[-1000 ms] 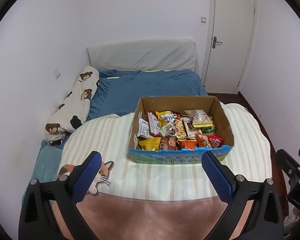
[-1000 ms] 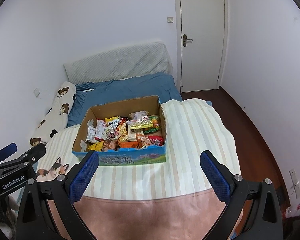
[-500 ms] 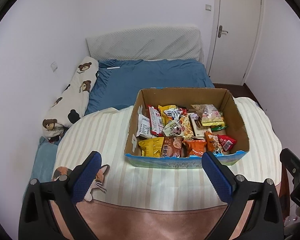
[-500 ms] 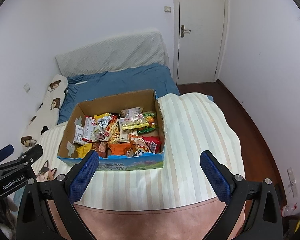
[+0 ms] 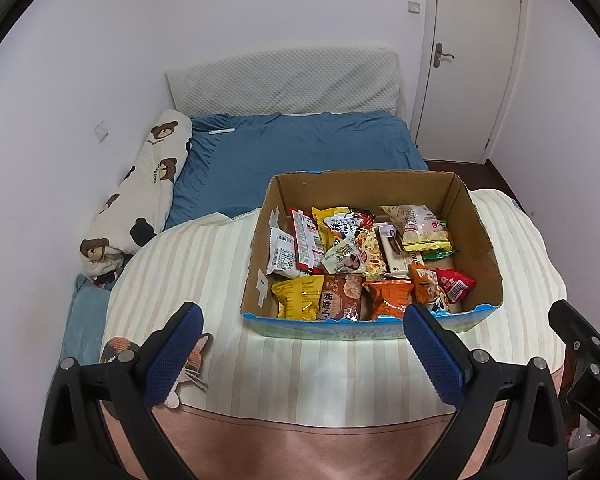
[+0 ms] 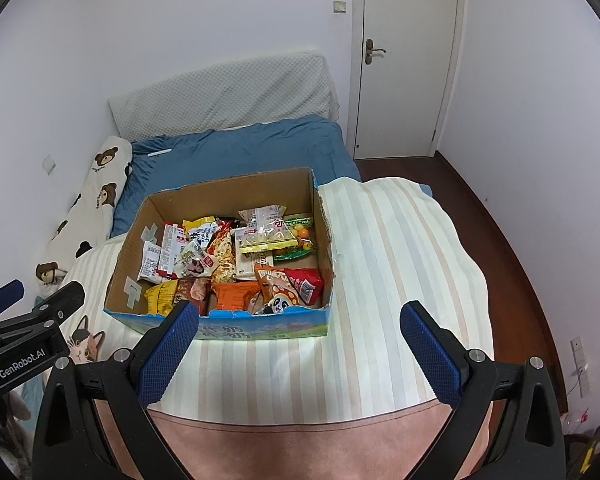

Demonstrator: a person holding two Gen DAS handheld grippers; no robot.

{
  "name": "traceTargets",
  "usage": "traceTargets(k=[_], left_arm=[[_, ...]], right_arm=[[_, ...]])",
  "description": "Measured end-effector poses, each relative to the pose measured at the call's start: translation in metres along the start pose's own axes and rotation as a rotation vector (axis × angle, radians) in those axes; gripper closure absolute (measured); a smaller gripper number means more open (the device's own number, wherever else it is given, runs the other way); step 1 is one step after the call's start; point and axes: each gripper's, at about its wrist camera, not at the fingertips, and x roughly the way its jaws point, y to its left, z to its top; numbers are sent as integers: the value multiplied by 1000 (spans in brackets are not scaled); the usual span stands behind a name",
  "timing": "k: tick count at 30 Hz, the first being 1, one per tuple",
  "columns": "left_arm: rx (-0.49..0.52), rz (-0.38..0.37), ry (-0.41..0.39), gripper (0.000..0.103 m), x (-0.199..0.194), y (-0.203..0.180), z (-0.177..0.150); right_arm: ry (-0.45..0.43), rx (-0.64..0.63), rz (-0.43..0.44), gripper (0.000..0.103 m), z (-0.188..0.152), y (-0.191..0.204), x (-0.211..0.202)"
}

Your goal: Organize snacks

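Snacks [image 5: 360, 256] overlap; box [image 5: 480, 236] wall hides some.

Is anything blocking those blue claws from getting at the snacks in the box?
Only the cardboard box's near wall stands between both open grippers, left gripper and right gripper, and the snacks; from above, nothing visible blocks them.

Left hand-held gripper [image 5: 302, 354]: black frame, blue textured fingers [image 5: 171, 354], silver screws. Right hand-held gripper [image 6: 300, 354]: identical build. White "GenRobot.AI" lettering marks the left unit's black body.
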Motion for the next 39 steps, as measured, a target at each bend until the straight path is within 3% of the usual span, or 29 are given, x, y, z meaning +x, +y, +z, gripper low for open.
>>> traceTargets(k=[39], left_arm=[[-3,-24,-10,0,-14,-6,-6]], right_arm=[[-6,3,14,0,-2,-3,-12]])
